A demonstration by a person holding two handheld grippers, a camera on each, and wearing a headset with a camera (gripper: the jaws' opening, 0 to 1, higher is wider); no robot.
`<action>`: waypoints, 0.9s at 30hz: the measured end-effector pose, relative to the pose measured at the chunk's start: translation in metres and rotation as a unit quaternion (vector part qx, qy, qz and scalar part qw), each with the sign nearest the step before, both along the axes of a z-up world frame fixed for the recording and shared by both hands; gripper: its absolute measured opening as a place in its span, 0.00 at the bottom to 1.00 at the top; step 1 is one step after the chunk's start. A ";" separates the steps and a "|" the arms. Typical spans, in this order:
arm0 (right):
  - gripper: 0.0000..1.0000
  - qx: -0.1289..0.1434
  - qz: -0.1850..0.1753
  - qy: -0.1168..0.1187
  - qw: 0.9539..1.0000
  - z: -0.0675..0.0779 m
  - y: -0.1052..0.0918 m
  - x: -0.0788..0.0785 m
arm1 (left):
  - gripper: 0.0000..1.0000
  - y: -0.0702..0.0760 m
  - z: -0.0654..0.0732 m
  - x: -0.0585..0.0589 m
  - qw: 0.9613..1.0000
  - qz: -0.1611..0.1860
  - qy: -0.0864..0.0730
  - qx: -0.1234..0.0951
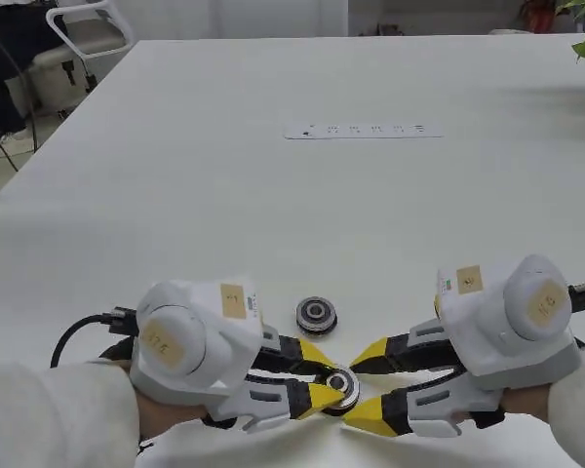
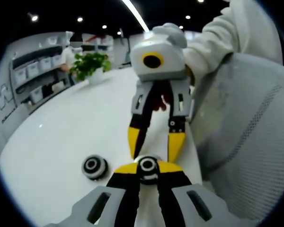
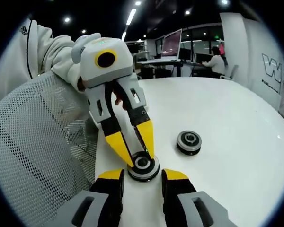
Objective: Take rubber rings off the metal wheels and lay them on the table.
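Just beside the spare wheel, the nearer wheel is clamped in the left claw, so its rubber ring should be hooked and peeled slowly by the open, empty right claw.

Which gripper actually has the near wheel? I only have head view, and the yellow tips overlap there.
Observer: The left gripper. In the left gripper view its two yellow tips press on opposite sides of the near wheel.
Operator: Is the right one closed on it too?
Observer: No. In the right gripper view the right gripper is open, with one tip on each side of the wheel and neither clamped on it.
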State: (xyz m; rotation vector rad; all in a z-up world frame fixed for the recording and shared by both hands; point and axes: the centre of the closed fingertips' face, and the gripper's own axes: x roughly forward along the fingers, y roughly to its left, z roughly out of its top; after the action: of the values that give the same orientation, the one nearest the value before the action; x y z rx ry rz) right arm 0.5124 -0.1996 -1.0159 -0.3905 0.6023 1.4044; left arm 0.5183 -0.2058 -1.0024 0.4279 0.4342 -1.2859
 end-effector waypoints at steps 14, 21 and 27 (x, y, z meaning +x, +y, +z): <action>0.18 -0.020 0.019 -0.011 1.000 -0.002 -0.007 -0.001 | 0.14 -0.002 0.001 0.000 1.000 0.001 -0.001 -0.005; 0.15 -0.024 0.022 -0.011 0.999 -0.002 -0.009 -0.001 | 0.14 -0.001 0.001 -0.001 1.000 0.001 -0.002 -0.005; 0.14 -0.025 0.017 -0.002 1.000 -0.003 -0.010 -0.002 | 0.14 -0.001 0.001 -0.001 1.000 0.002 -0.002 -0.005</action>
State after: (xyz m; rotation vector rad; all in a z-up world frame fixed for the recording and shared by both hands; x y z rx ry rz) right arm 0.5106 -0.2097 -1.0184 -0.4458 0.6309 1.4227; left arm 0.5174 -0.2072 -1.0015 0.4208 0.4248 -1.2835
